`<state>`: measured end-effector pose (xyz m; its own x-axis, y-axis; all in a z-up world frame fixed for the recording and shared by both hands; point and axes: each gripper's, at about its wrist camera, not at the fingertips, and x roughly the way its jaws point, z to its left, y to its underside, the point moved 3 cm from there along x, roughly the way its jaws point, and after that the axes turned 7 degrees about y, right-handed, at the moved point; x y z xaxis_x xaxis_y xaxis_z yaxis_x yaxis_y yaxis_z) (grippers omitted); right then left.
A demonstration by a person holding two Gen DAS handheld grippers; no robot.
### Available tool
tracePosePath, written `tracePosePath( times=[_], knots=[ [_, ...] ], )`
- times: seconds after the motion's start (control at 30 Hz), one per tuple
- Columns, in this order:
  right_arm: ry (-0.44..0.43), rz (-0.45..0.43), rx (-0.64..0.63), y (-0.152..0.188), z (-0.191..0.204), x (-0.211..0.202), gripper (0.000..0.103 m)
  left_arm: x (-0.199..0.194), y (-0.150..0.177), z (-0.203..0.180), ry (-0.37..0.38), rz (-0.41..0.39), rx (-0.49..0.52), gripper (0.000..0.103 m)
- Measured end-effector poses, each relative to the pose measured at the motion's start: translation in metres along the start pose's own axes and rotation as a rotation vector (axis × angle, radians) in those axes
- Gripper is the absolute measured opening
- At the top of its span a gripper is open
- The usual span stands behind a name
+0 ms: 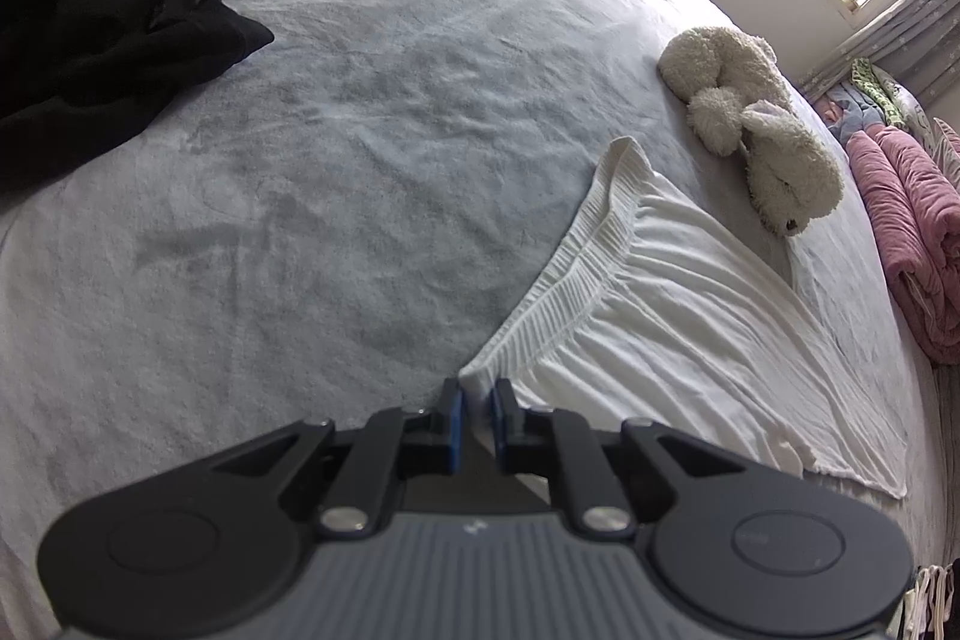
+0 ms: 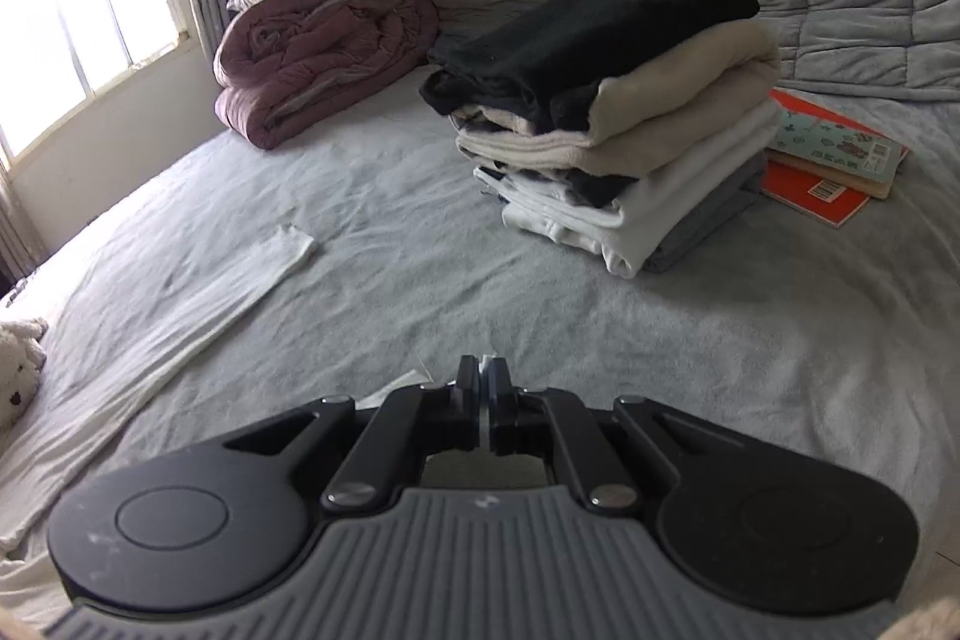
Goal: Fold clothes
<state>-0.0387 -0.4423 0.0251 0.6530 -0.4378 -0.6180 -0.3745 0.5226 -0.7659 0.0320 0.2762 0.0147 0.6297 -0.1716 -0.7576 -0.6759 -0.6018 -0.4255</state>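
White trousers (image 1: pixel 690 304) lie flat on a grey bedsheet (image 1: pixel 336 172). Left gripper (image 1: pixel 477 400) pinches the ribbed waistband corner. Right gripper (image 2: pixel 485 388) is clamped on a thin white edge of fabric. Folded clothes stack (image 2: pixel 606 118) sits beyond, near books (image 2: pixel 834 160).

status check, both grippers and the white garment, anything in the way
Left gripper shut on white garment's waistband corner. Right gripper shut on a white edge. Garment flat on bed. Plush toy beside it.

White ribbed-waist garment (image 1: pixel 678 316) flat on grey bed (image 1: pixel 360 160)
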Motion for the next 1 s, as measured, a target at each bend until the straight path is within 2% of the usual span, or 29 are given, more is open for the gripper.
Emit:
tracePosePath(
  times=[0.1,0.23,0.27,0.3,0.43,0.63,0.7,0.73,0.77,0.9,0.97,1.0],
  knots=[
    [0.024,0.054,0.007,0.011,-0.003,0.010,0.003,0.004,0.002,0.000,-0.016,0.014,0.014,0.010],
    [0.037,0.053,-0.040,0.014,0.004,0.009,0.005,0.005,0.002,0.002,-0.014,0.031,0.013,0.014],
    [0.039,0.046,-0.052,0.014,0.005,0.008,0.013,0.005,0.001,0.004,-0.013,0.035,0.008,0.016],
    [0.039,0.033,-0.053,0.014,0.006,0.006,0.015,0.006,0.001,0.005,-0.012,0.040,0.003,0.017],
    [-0.003,-0.083,-0.053,0.006,0.009,-0.015,0.015,0.002,-0.003,0.009,0.005,0.043,-0.027,0.020],
    [-0.128,-0.331,-0.100,-0.020,0.032,-0.076,0.016,-0.010,-0.010,0.012,-0.026,-0.009,-0.006,0.020],
    [-0.173,-0.409,-0.118,-0.029,0.041,-0.099,0.025,-0.012,-0.012,0.013,-0.029,-0.018,-0.004,0.020],
    [-0.203,-0.438,-0.121,-0.034,0.045,-0.111,0.037,-0.013,-0.013,0.014,-0.031,-0.022,-0.003,0.020],
    [-0.236,-0.466,-0.129,-0.038,0.049,-0.123,0.043,-0.013,-0.014,0.015,-0.030,-0.025,-0.001,0.020],
    [-0.390,-0.590,-0.193,-0.051,0.064,-0.174,0.049,-0.013,-0.010,0.008,-0.021,-0.027,0.025,0.020],
    [-0.479,-0.616,-0.220,-0.053,0.071,-0.191,0.061,-0.013,-0.010,0.005,-0.007,-0.026,0.027,0.020],
    [-0.517,-0.613,-0.238,-0.053,0.075,-0.196,0.064,-0.012,-0.010,0.004,-0.001,-0.026,0.028,0.020]
  ],
)
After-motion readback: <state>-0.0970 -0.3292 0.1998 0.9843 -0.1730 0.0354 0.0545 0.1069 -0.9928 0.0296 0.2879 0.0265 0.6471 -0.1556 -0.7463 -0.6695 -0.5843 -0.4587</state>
